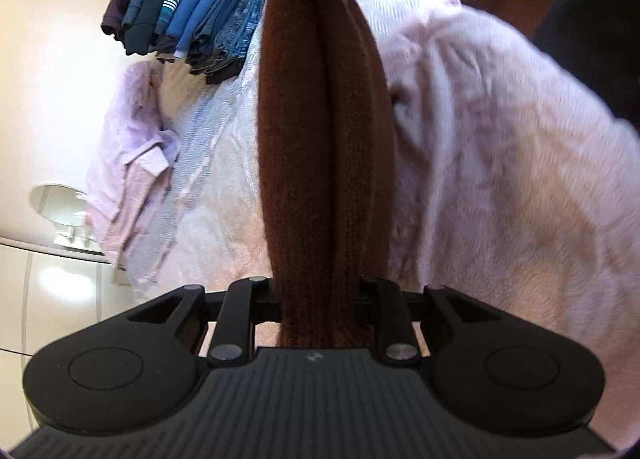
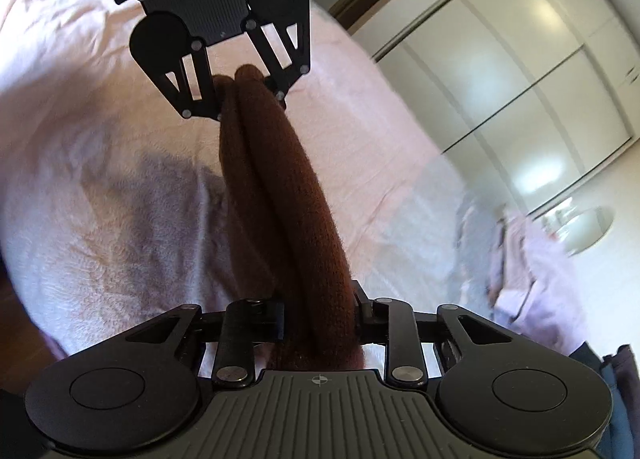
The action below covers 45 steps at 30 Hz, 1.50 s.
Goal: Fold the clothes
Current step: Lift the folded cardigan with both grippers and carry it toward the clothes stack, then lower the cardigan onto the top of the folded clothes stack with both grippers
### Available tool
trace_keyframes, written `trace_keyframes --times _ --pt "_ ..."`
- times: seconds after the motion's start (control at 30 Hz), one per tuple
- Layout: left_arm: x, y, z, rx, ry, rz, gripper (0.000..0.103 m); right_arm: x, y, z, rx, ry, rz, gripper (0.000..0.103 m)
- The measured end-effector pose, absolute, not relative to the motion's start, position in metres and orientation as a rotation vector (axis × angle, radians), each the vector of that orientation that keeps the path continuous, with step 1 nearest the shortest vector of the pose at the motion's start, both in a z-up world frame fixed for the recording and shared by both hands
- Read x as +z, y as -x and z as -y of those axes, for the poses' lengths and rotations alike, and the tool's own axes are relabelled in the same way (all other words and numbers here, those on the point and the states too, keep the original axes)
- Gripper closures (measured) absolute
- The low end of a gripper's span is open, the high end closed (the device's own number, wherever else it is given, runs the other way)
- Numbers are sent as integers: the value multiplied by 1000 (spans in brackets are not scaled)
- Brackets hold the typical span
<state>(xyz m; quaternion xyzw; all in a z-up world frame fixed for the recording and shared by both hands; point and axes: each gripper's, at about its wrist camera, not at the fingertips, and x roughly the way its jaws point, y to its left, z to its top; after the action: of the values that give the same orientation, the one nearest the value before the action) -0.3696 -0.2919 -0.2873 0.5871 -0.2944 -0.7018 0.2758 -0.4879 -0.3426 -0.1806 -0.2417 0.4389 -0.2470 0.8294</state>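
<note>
We hold a brown knit (image 1: 320,131) stretched between left claw (image 1: 320,299) and right claw (image 2: 320,319), both pinching it; folded stack (image 1: 188,7) sits far left, pink shirt (image 1: 132,163) unfolded.

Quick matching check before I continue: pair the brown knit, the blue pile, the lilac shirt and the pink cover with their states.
Column one:
1. brown knit
2. blue pile
3. lilac shirt
4. pink cover

Column two:
A. spread under everything
B. stretched between both tongs
C. lying loose and crumpled
D. folded and stacked

Pairs: 1-B, 2-D, 3-C, 4-A
</note>
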Motion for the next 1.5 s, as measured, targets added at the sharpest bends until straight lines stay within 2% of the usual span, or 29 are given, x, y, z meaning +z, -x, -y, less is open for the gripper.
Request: trace_keyframes --times 0.23,0.37,0.67,0.97,1.07,1.3,1.43,1.5 --pt "-154 434 311 -2005 -1617 637 84 -52 538 362 -458 358 -1015 76" --pt "-86 483 330 -2049 -1606 660 84 22 589 375 -449 317 -1020 76" --pt "18 569 416 -2119 -1403 959 84 133 673 412 -707 358 -1018 76" --pt "89 659 519 -2155 -1171 1229 83 224 751 466 -1012 336 -1016 76" --pt "104 689 557 -2122 -1131 1269 83 246 782 500 -1072 356 -991 76" --pt "121 764 674 -1967 -1058 1235 83 275 859 622 -1087 508 -960 76" --pt "84 792 711 -1866 -1054 1253 84 257 888 667 -1090 737 -962 76" --pt "38 799 720 -1875 -1132 1227 84 223 900 677 -1030 741 -977 75"
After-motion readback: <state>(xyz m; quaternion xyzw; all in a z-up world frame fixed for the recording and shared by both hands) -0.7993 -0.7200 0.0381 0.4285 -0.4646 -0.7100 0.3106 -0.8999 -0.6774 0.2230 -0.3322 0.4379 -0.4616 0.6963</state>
